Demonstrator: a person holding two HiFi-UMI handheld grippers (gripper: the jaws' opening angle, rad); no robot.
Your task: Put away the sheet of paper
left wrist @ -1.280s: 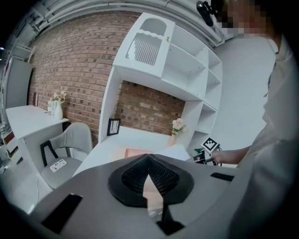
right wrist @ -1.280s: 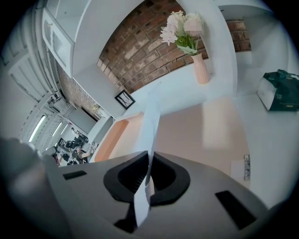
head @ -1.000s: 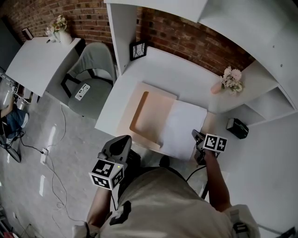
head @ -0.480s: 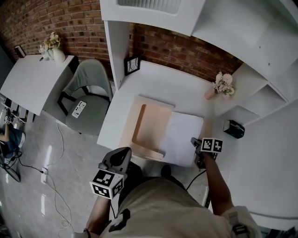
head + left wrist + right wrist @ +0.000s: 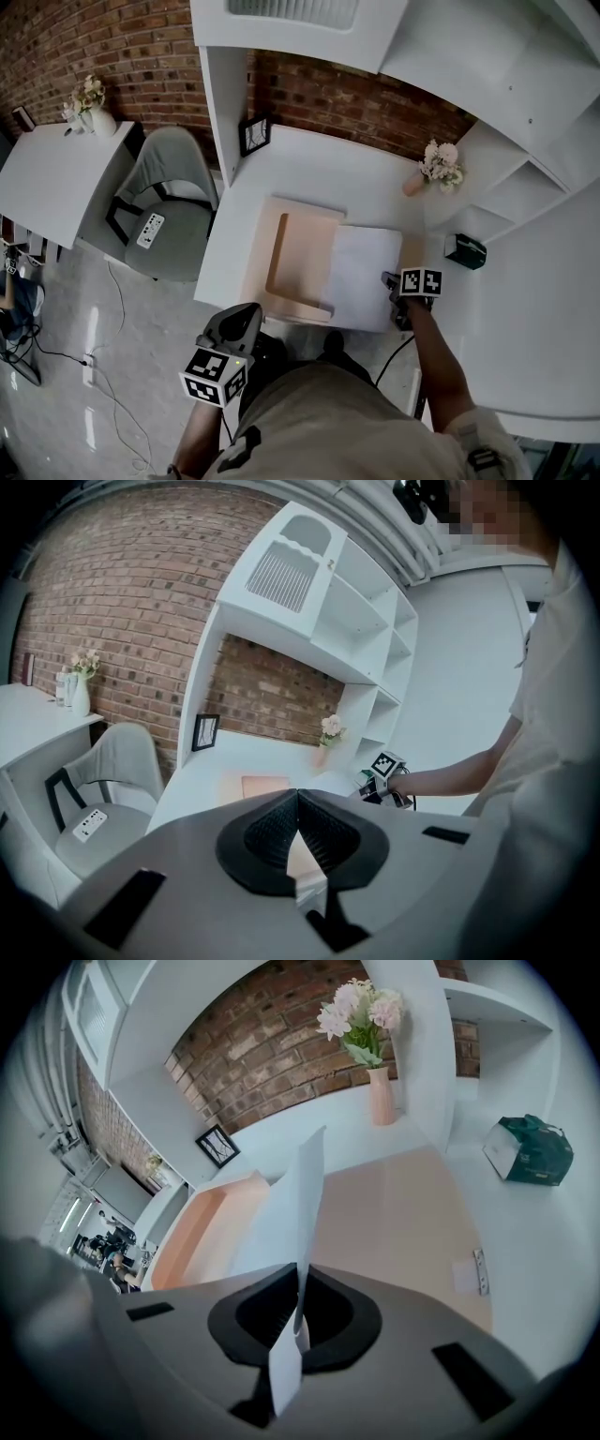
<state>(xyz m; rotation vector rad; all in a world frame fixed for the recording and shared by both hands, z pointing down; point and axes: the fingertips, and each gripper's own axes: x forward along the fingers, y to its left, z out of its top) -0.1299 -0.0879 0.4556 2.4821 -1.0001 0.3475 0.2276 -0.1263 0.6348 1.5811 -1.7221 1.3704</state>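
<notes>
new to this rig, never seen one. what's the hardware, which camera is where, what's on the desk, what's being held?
There is no robot here: a person holds a two-jaw tool in each hand. The head view comes from a camera on the person's head, looking steeply down at a white desk. The other two pictures come from cameras riding on each tool, looking along its jaws. The cubes with square markers are part of the tools.

On the desk are a peach tray, a sheet of paper just right of it, a vase of flowers, a picture frame and a dark green box.

The right tool is shut on the sheet's near right edge; its own view shows the paper pinched between the jaws. The left tool is held off the desk, jaws together on nothing.
</notes>
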